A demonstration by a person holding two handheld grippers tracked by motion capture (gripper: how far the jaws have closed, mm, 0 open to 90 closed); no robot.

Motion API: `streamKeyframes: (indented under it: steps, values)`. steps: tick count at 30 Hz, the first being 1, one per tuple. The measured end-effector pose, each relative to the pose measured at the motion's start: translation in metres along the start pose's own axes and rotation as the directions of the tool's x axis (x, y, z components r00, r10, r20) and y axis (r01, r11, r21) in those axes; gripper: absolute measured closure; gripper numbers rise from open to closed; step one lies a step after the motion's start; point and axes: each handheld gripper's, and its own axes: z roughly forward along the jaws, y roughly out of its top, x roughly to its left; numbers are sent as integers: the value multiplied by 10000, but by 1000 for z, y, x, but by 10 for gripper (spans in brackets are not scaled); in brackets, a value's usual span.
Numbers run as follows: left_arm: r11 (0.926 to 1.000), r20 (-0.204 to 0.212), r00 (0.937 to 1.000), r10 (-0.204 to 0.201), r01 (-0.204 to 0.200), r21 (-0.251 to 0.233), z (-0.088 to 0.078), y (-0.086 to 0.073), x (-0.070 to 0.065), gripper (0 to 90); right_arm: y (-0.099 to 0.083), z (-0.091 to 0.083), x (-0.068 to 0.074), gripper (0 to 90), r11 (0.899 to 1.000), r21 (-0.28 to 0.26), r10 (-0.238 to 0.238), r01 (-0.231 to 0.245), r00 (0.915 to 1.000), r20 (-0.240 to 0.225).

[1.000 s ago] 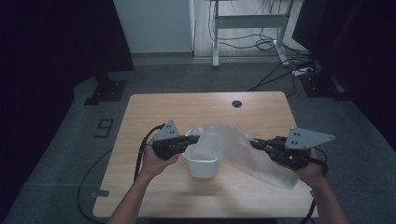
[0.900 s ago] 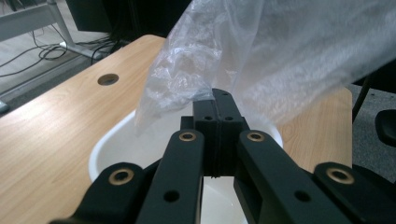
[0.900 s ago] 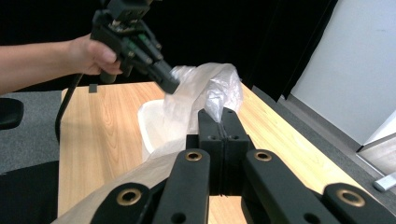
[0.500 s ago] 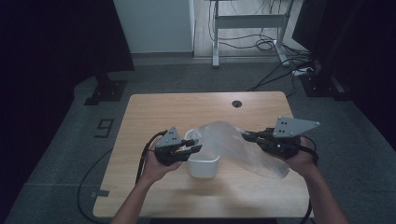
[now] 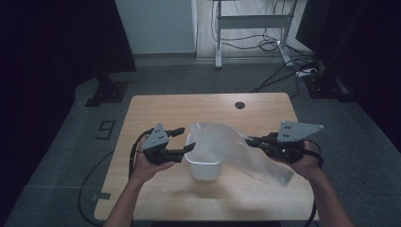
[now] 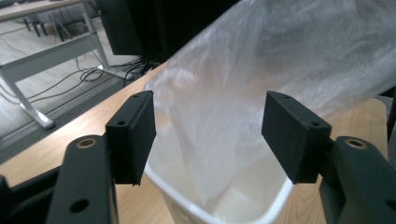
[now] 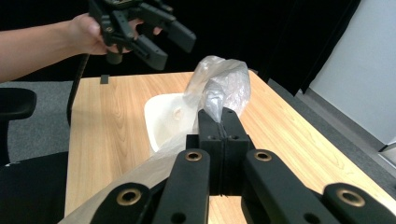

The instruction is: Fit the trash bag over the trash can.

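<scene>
A small white bin (image 5: 204, 165) stands on the wooden table (image 5: 156, 109). A clear plastic bag (image 5: 236, 149) drapes from its mouth over to the right. My right gripper (image 5: 249, 141) is shut on the bag's film, and the pinch shows between its jaws in the right gripper view (image 7: 220, 116). My left gripper (image 5: 186, 139) hovers at the bin's left rim. Its jaws have just been opening. In the left gripper view (image 6: 208, 126) its pads stand apart, and the bag (image 6: 243, 93) hangs past them into the bin (image 6: 243, 205) untouched.
A dark round grommet hole (image 5: 239, 105) sits near the table's far edge. Beyond the table a metal desk frame (image 5: 250, 21) and loose cables (image 5: 283, 71) lie on the floor. A black chair (image 7: 14, 105) stands at the table's near side.
My left gripper has let go of the bag and spread its jaws. My right gripper has come slightly toward the bin with the bag, whose end now hangs inside.
</scene>
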Motion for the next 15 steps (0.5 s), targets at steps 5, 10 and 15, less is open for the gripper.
streamKeyframes:
  steps: [5,10,15]
  values:
    - [9998,399,9991,106,-112,157,15,12,8,319,0,2,0,891,10000,34,-33,34,9999,-104]
    - [9995,916,9958,92,-119,283,28,17,21,286,-1,3,-1,891,10000,37,-46,47,9997,-220]
    - [9986,1240,9921,183,-242,462,39,19,37,259,-1,4,-1,891,9999,68,-91,94,9994,-338]
